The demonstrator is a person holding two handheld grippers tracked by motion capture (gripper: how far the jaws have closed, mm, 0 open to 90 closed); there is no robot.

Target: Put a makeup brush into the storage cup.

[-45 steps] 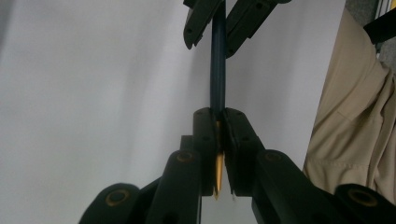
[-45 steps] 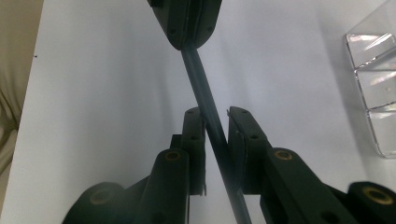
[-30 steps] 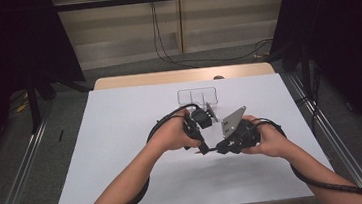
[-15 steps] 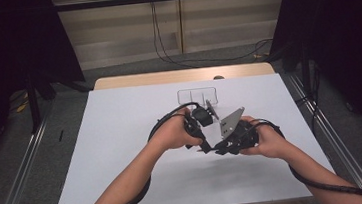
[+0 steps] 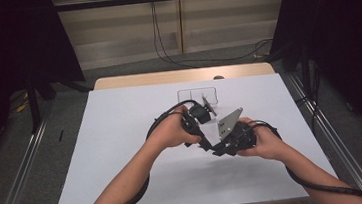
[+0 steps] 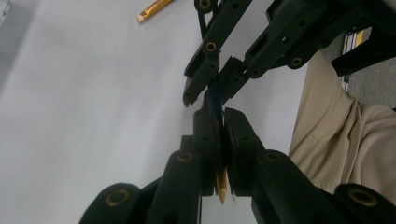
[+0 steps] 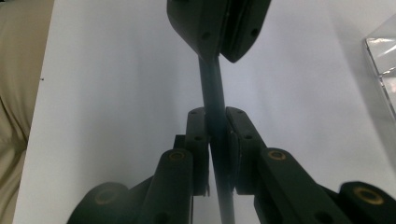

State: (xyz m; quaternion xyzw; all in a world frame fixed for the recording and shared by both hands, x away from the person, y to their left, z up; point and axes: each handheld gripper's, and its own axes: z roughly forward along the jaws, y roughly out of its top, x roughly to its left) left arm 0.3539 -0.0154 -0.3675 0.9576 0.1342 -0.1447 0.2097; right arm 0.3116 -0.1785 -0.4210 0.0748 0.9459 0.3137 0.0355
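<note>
- Item handled: a slim dark-barrelled pencil (image 6: 216,100) with a pale sharpened tip, held clear above the white desk (image 5: 122,138), near its middle, between the person's two hands.
- Left tool (image 6: 218,135): jaws closed on the pencil close to its pointed end; the tip pokes out behind the pads, toward that tool's camera. In the high view this tool (image 5: 204,142) slants down and toward the right hand.
- Right tool (image 7: 215,135): jaws likewise pressed on the barrel, farther along its length. In the high view it (image 5: 218,149) sits tip to tip with the left one.
- Judgement on the hold: two grips on one thin shaft, one per end, suggest a transfer between hands or a pull apart; which of the two cannot be told.
- Pose: both forearms enter from the near edge and converge; the left hand (image 5: 172,132) is curled over its tool from above, the right hand (image 5: 262,142) cups its tool lower, grey plate tilted up.
- Elsewhere: a second, yellow pencil (image 6: 154,9) lies flat on the desk; a clear plastic case (image 5: 197,96) rests farther back.
</note>
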